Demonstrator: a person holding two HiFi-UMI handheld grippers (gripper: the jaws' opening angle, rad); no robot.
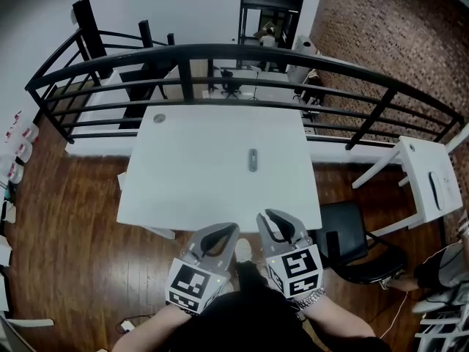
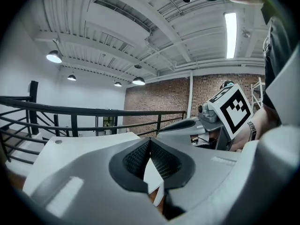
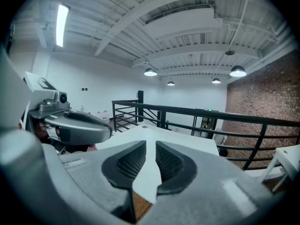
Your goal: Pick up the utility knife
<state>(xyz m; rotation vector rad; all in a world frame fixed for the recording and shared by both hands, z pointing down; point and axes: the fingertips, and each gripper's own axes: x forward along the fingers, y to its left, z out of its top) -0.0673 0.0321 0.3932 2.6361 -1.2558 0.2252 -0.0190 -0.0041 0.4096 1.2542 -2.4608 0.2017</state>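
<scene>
The utility knife [image 1: 253,159], small and grey, lies on the white table [image 1: 190,182], right of its middle and well beyond both grippers. My left gripper [image 1: 231,229] and right gripper [image 1: 267,216] hover side by side over the table's near edge and point toward it. In the left gripper view the left gripper [image 2: 150,140] has its tips touching and nothing between them. In the right gripper view the right gripper [image 3: 151,143] shows a narrow empty gap with the tabletop behind it. The knife is in neither gripper view.
A black railing [image 1: 242,53] runs behind the table. A black chair [image 1: 352,244] stands at the table's near right corner, and a white side table [image 1: 432,174] further right. A small round cap [image 1: 159,118] sits at the table's far left. The floor [image 1: 66,233] is wood.
</scene>
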